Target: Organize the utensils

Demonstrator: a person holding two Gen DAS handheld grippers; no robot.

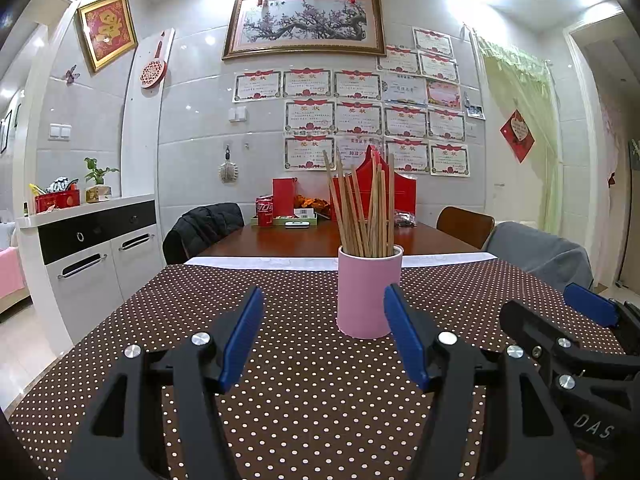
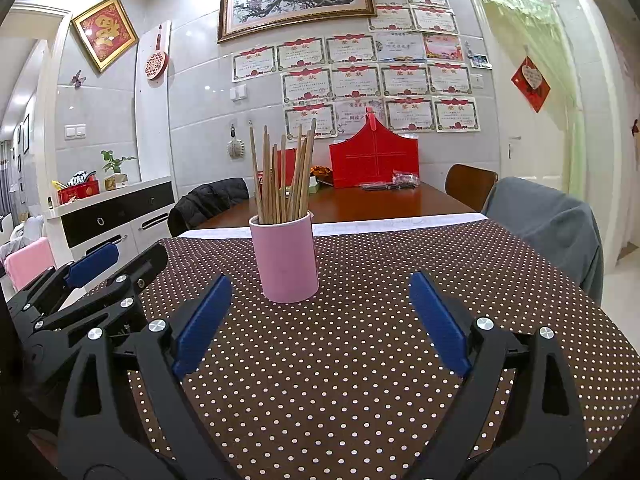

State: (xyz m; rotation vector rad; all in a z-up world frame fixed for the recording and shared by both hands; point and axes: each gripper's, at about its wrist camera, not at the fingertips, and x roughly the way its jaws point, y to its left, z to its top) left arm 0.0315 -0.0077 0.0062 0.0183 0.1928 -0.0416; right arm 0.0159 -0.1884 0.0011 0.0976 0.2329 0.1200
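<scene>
A pink cylindrical cup (image 1: 369, 291) (image 2: 285, 257) stands upright on the brown polka-dot tablecloth (image 1: 304, 380) (image 2: 340, 352), holding several wooden chopsticks (image 1: 363, 208) (image 2: 283, 176) that fan out above its rim. My left gripper (image 1: 324, 300) is open, hovering low over the cloth just short of the cup, nothing between its blue pads. My right gripper (image 2: 320, 288) is also open and empty, to the right of the cup and nearer me. The right gripper (image 1: 568, 312) shows at the right edge of the left wrist view; the left gripper (image 2: 120, 258) shows at the left edge of the right wrist view.
Beyond the cloth lies a white strip and bare wooden table (image 1: 312, 240) with a red can (image 1: 265, 210), a green tray (image 1: 285, 221) and a red box (image 2: 374, 160). Chairs draped with a black jacket (image 1: 208, 226) and grey cloth (image 2: 548, 224) flank the table. A white sideboard (image 1: 92, 248) stands left.
</scene>
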